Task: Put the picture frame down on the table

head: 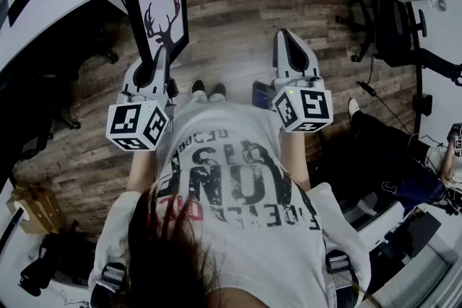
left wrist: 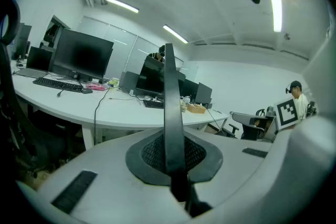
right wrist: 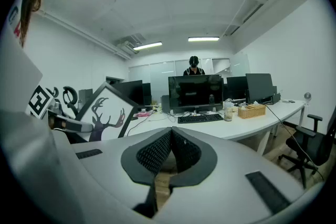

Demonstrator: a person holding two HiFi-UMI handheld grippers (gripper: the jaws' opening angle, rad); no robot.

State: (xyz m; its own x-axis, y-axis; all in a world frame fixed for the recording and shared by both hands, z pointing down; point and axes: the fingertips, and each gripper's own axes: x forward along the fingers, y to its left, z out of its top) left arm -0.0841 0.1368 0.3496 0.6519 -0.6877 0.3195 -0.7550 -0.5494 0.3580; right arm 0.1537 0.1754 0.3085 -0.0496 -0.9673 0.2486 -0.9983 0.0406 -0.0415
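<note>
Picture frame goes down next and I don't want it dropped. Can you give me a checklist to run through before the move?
1. Left gripper shut on the frame: ok.
2. Frame upright in the grip: ok; the left gripper view shows its edge standing straight between the jaws.
3. Frame over the table: not ok; the table is still ahead of it.
4. Bare spot to land on: ok, probably; there is white surface beside the cable.
5. Right gripper free to help: ok; it is shut on nothing.
6. Stand on the frame's back: cannot tell.
</note>
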